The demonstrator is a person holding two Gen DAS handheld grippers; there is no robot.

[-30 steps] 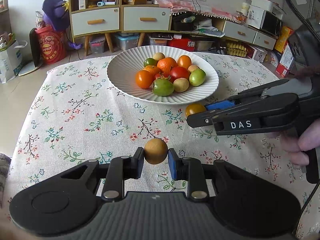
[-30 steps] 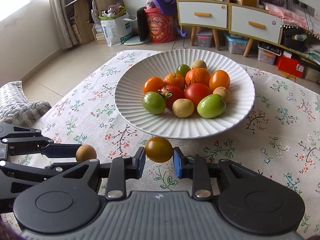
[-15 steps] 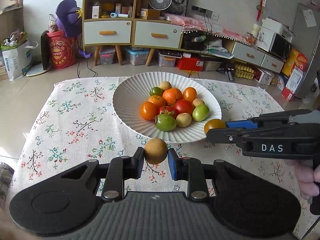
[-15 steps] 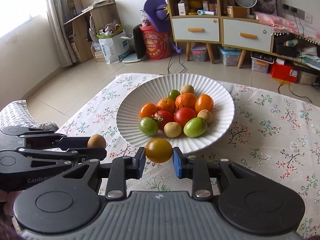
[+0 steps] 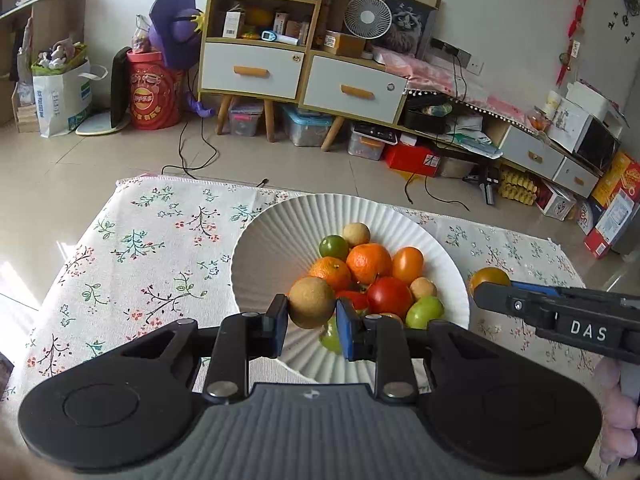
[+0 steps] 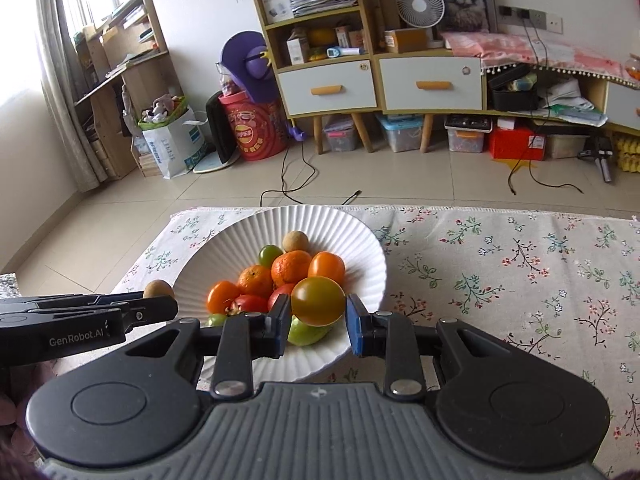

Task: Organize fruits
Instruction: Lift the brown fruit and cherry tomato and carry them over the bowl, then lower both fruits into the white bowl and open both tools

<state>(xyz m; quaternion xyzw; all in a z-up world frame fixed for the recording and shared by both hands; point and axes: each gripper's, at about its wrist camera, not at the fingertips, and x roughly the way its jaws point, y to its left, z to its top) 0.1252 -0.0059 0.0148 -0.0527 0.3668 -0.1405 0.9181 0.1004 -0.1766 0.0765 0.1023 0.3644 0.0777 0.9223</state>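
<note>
Tan round fruit (image 5: 312, 302): sitting clamped between the pads of the left gripper (image 5: 311, 320), hanging above the near rim of the plate at 6 o'clock. White ribbed plate (image 5: 272, 240): resting on the flowered tablecloth (image 5: 152, 248), holding a heap of fruit (image 5: 368, 268) in orange, red and green. Orange-brown tomato (image 6: 318, 301): being pinched by the right gripper (image 6: 318, 326), hovering over the plate's edge at 4 o'clock.
</note>
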